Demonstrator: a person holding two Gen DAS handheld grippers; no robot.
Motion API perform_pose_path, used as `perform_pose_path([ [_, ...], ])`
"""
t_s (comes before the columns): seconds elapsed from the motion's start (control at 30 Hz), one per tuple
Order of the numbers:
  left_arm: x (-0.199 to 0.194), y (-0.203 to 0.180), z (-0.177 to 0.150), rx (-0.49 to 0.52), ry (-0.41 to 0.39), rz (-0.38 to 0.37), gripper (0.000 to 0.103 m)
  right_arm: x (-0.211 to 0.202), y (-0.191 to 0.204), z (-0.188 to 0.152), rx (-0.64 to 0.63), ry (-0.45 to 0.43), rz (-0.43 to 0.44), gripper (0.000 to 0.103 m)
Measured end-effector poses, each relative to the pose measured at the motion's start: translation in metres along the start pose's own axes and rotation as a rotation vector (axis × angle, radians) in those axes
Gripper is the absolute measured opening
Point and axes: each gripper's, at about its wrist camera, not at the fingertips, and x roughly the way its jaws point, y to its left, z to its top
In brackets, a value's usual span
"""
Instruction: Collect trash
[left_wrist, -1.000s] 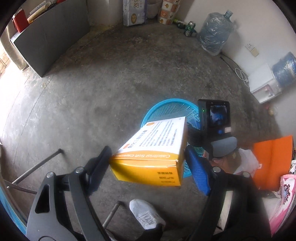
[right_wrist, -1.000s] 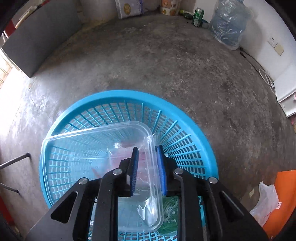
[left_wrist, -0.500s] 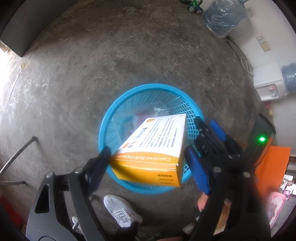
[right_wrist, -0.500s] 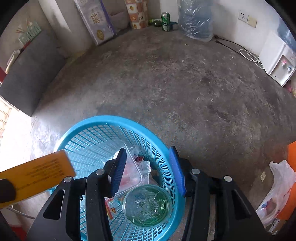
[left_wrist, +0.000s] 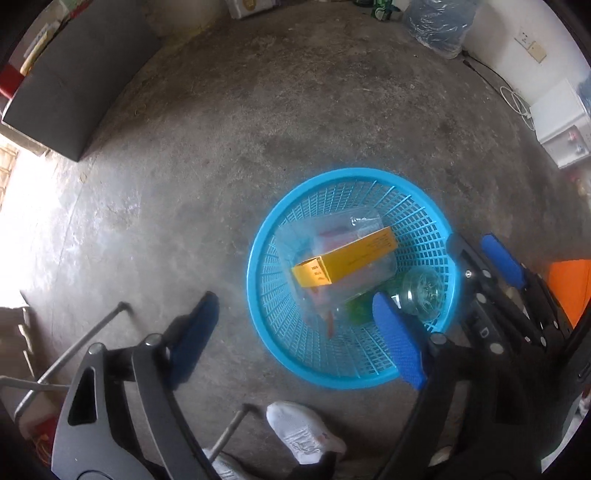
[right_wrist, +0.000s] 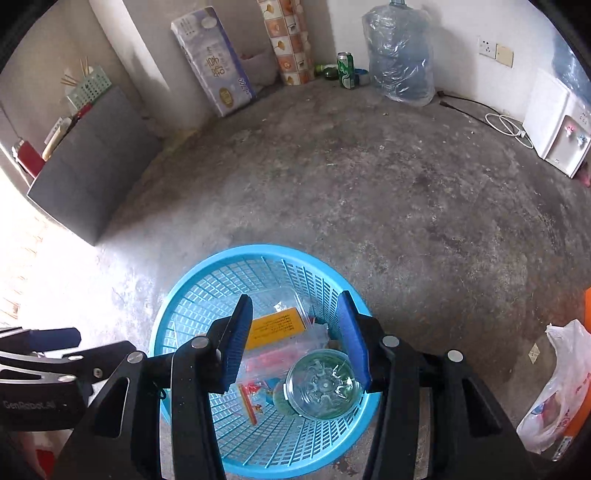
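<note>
Concrete floor (left_wrist: 221, 177), blue basket (left_wrist: 424, 192), yellow box (left_wrist: 347, 260) inside, lengthwise upper-right to lower-left.

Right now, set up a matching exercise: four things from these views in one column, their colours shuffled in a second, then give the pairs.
Things:
1. basket
2. medicine box
3. drink can
4. shoe

Colours:
A. green
B. white
C. blue
D. yellow

Pairs: 1-C, 2-D, 3-A, 4-B

Basket (right_wrist: 184, 302) on floor (right_wrist: 369, 203); inside, box (right_wrist: 275, 326) atop tray (left_wrist: 295, 236), jar (right_wrist: 323, 384) to its right.
</note>
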Motion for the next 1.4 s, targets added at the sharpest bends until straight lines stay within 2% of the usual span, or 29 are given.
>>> perform_pose_path([
  [0.1, -0.017, -0.013, -0.007, 0.139, -0.051, 0.089, 0.065, 0.006, -0.013, -0.017, 0.032, 0.056, -0.028, 0.047],
  [0.17, -0.019, -0.017, -0.011, 0.172, -0.037, 0.084, 0.064, 0.010, -0.029, -0.033, 0.082, 0.108, 0.000, 0.047],
  [0.23, -0.013, -0.017, -0.014, 0.159, 0.016, 0.043, 0.064, 0.012, -0.042, -0.049, 0.104, 0.144, 0.008, 0.054],
  [0.3, -0.005, -0.015, -0.018, 0.131, 0.038, 0.012, 0.064, 0.014, -0.048, -0.062, 0.092, 0.155, -0.036, 0.059],
  [0.37, 0.001, -0.015, -0.022, 0.117, 0.043, 0.025, 0.064, 0.025, -0.053, -0.073, 0.095, 0.192, -0.064, 0.068],
  [0.4, 0.005, -0.016, -0.024, 0.107, 0.052, 0.037, 0.064, 0.035, -0.056, -0.077, 0.111, 0.236, -0.043, 0.070],
  [0.47, 0.004, -0.015, -0.024, 0.091, 0.043, 0.033, 0.064, 0.059, -0.063, -0.089, 0.202, 0.335, 0.079, 0.070],
  [0.5, 0.001, -0.014, -0.024, 0.085, 0.031, 0.026, 0.064, 0.071, -0.065, -0.094, 0.239, 0.385, 0.105, 0.070],
  [0.53, -0.001, -0.012, -0.024, 0.076, 0.020, 0.020, 0.064, 0.082, -0.065, -0.100, 0.258, 0.427, 0.104, 0.070],
  [0.6, -0.004, -0.008, -0.022, 0.046, 0.011, -0.007, 0.064, 0.095, -0.060, -0.109, 0.257, 0.455, 0.064, 0.070],
  [0.63, -0.004, -0.006, -0.021, 0.030, 0.014, -0.021, 0.064, 0.101, -0.058, -0.112, 0.250, 0.462, 0.045, 0.061],
  [0.67, -0.003, -0.004, -0.020, 0.019, 0.020, -0.027, 0.064, 0.104, -0.056, -0.115, 0.259, 0.461, 0.064, 0.055],
  [0.73, 0.003, -0.002, -0.021, 0.012, 0.048, -0.019, 0.064, 0.109, -0.052, -0.119, 0.295, 0.481, 0.096, 0.020],
  [0.8, 0.008, -0.003, -0.023, 0.012, 0.078, -0.017, 0.064, 0.107, -0.048, -0.119, 0.288, 0.477, 0.057, 0.017],
  [0.93, 0.011, -0.006, -0.026, 0.032, 0.099, -0.011, 0.064, 0.103, -0.053, -0.124, 0.295, 0.514, 0.081, 0.017],
  [1.13, 0.022, -0.031, -0.044, 0.139, 0.184, -0.007, 0.065, 0.079, -0.072, -0.153, 0.285, 0.550, 0.081, 0.016],
  [1.27, 0.022, -0.051, -0.057, 0.126, 0.219, -0.064, 0.065, 0.070, -0.081, -0.175, 0.282, 0.591, 0.061, 0.018],
  [1.33, 0.017, -0.062, -0.065, 0.129, 0.211, -0.049, 0.066, 0.066, -0.074, -0.177, 0.223, 0.603, -0.007, 0.039],
  [1.4, 0.004, -0.073, -0.074, 0.131, 0.193, -0.018, 0.066, 0.053, -0.067, -0.173, 0.179, 0.556, 0.004, 0.047],
])
